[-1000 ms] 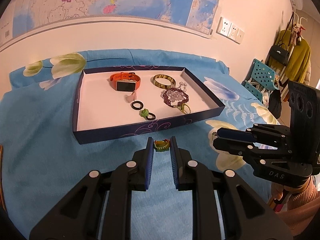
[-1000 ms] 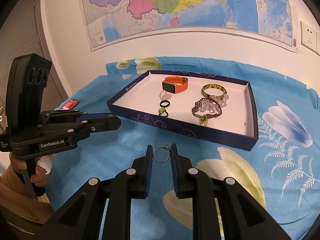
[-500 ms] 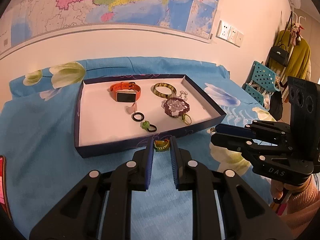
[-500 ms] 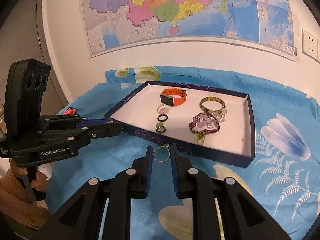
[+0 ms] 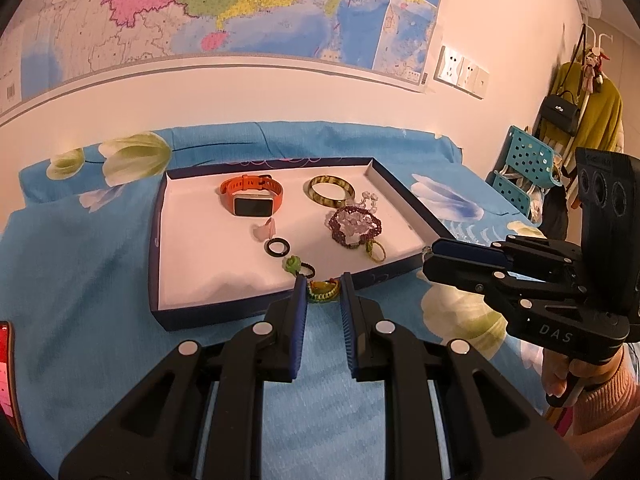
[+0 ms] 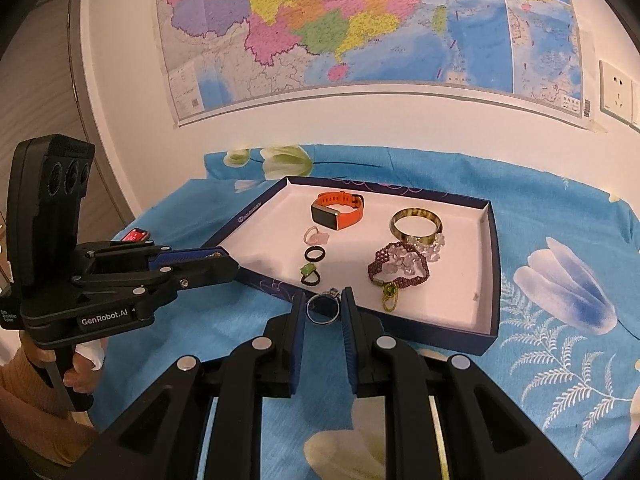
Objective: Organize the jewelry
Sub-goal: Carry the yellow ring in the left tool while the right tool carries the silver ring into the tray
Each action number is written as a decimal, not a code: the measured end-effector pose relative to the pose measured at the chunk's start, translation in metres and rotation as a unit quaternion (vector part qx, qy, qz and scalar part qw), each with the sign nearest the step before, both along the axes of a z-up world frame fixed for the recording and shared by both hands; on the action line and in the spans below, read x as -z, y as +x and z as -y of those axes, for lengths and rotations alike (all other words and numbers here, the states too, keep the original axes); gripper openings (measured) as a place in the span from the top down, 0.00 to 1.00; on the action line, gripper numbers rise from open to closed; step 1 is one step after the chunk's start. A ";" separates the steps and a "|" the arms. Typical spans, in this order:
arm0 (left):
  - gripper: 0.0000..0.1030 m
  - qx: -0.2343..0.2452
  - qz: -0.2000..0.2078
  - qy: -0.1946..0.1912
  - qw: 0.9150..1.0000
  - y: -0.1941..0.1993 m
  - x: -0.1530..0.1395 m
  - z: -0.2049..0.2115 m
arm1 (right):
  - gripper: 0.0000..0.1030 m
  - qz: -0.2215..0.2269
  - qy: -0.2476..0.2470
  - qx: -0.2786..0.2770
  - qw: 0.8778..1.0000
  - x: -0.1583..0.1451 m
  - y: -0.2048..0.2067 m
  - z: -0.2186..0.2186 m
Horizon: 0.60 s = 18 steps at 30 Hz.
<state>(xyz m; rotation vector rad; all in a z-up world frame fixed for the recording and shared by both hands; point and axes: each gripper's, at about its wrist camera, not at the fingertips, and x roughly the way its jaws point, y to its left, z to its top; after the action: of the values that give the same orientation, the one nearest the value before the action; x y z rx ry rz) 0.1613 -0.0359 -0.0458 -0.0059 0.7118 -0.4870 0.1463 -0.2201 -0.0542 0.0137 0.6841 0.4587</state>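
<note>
A wall map hangs behind a table [image 5: 72, 320] draped in a blue flowered cloth, and on it sits a shallow navy tray [image 5: 158, 280] with a white floor. The tray already holds an orange watch [image 5: 252, 198], a bangle [image 5: 331, 193], a purple beaded bracelet [image 5: 354, 226], a black ring [image 5: 277, 247] and a few smaller pieces.

The left claw [image 5: 323, 290] is clamped on a small green and orange ring [image 5: 323, 291]; the right claw [image 6: 323, 307] is clamped on a thin silver ring [image 6: 323, 309]. Both grips look unchanged over the last second.

What has changed is the approach: in both wrist views the near wall of the tray has come closer to the claw tips, so each ring now hangs just at or over that front edge, where a second ago blue cloth showed between. It seems the carry is nearly over and the next step is likely to reach past the wall and release each ring onto a bare patch of the white floor, clear of the pieces lying there
</note>
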 end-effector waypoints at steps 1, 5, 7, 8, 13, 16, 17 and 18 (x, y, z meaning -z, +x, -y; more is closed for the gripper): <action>0.84 0.000 0.001 0.000 1.000 0.000 0.000 0.000 | 0.84 0.000 0.000 0.000 1.000 0.000 0.000 0.000; 0.84 0.000 0.003 0.001 1.000 0.003 -0.002 0.001 | 0.84 0.002 0.000 -0.001 1.000 -0.002 0.003 -0.001; 0.84 -0.001 0.004 0.002 1.000 0.003 -0.002 0.002 | 0.84 0.004 -0.002 0.000 1.000 -0.003 0.004 -0.001; 0.84 -0.002 0.003 0.002 1.000 0.005 -0.002 0.002 | 0.84 0.004 -0.002 0.000 1.000 -0.003 0.005 -0.001; 0.84 -0.004 0.006 0.005 1.000 0.008 -0.004 0.002 | 0.84 0.007 -0.003 0.002 1.000 -0.006 0.011 0.000; 0.84 -0.007 0.007 0.006 1.000 0.012 -0.004 0.001 | 0.84 0.006 -0.002 0.004 1.000 -0.005 0.016 0.001; 0.84 -0.008 0.009 0.007 1.000 0.013 -0.005 0.001 | 0.84 0.005 0.000 0.006 1.000 -0.004 0.018 0.002; 0.84 -0.009 0.009 0.008 1.000 0.015 -0.005 0.001 | 0.84 0.005 -0.001 0.007 1.000 -0.004 0.020 0.003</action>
<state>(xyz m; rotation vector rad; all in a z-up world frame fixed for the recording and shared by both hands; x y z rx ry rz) 0.1763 -0.0371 -0.0406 0.0070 0.6969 -0.4634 0.1659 -0.2228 -0.0500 0.0152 0.6749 0.4442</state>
